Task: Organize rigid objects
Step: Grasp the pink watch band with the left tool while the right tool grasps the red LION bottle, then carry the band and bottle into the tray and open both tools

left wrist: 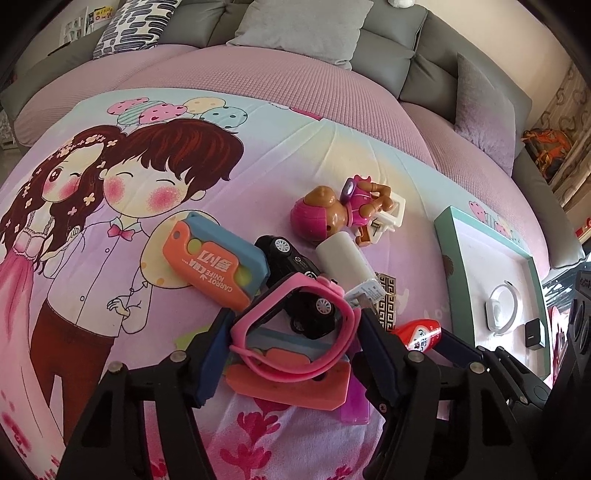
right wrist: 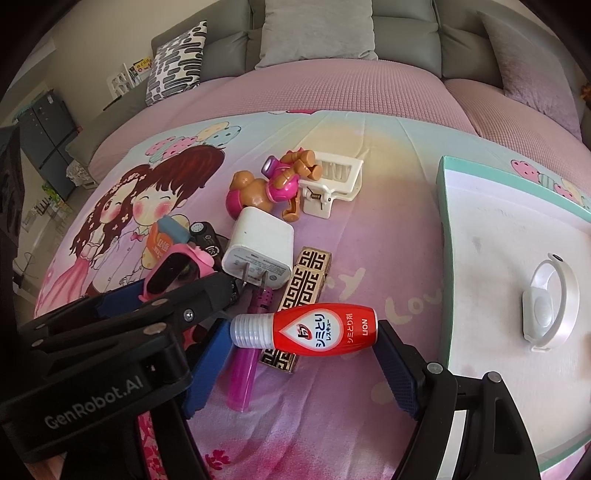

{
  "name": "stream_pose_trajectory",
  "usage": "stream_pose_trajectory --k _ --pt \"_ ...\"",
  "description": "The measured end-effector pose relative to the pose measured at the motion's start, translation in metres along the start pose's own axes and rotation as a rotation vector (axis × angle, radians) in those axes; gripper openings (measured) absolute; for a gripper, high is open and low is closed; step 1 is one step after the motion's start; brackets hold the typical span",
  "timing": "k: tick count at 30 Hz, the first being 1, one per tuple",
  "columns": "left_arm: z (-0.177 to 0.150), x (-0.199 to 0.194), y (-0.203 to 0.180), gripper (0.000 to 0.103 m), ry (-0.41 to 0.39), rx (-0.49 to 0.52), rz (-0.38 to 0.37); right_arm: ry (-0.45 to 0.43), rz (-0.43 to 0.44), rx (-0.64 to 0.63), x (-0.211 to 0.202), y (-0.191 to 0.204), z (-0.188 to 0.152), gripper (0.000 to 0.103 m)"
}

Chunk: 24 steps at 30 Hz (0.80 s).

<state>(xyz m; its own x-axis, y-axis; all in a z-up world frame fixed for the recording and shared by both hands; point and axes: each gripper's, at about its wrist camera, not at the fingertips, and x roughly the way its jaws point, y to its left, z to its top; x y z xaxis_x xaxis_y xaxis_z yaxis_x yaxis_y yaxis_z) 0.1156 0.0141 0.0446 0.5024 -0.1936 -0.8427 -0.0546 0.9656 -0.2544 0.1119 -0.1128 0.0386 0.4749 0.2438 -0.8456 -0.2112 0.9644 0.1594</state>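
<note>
A pile of small objects lies on a cartoon-print sheet. My left gripper [left wrist: 291, 328] is shut on a pink watch [left wrist: 295, 325] and holds it above a black toy car [left wrist: 299, 280] and an orange-and-blue block [left wrist: 291, 384]. My right gripper [right wrist: 303, 332] is shut on a red bottle with a clear cap [right wrist: 310, 328], lying crosswise between the blue pads. A teal-rimmed white tray [right wrist: 480, 221] stands at the right and holds a white wristband [right wrist: 546, 306]; it also shows in the left wrist view [left wrist: 454, 236].
An orange "Carrot Knife" toy [left wrist: 218, 266], a white charger [right wrist: 258, 251], a gold-patterned box [right wrist: 303, 280], a pink doll [right wrist: 269, 184], a white clip [right wrist: 332, 181] and a magenta tube [right wrist: 243, 373] lie in the pile. A grey sofa with cushions [left wrist: 306, 26] stands behind.
</note>
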Motion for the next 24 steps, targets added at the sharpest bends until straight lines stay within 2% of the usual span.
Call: stream_pose_trajectory --k 3,13,18,24 --pt "0.002 -0.007 0.003 0.069 -0.021 -0.008 0.004 -0.011 -0.007 -0.001 -0.006 0.0 0.001 0.08" --pt "0.009 -0.047 0.002 0.069 -0.129 -0.013 -0.007 -0.128 -0.062 0.023 -0.055 -0.014 0.007 0.08" --pt "0.009 -0.055 -0.013 0.069 -0.147 0.019 -0.035 -0.165 -0.122 0.08 -0.076 -0.04 0.007 0.08" --pt "0.007 -0.051 -0.042 0.069 -0.132 0.072 -0.065 -0.186 -0.22 0.181 -0.096 -0.085 0.001 0.08"
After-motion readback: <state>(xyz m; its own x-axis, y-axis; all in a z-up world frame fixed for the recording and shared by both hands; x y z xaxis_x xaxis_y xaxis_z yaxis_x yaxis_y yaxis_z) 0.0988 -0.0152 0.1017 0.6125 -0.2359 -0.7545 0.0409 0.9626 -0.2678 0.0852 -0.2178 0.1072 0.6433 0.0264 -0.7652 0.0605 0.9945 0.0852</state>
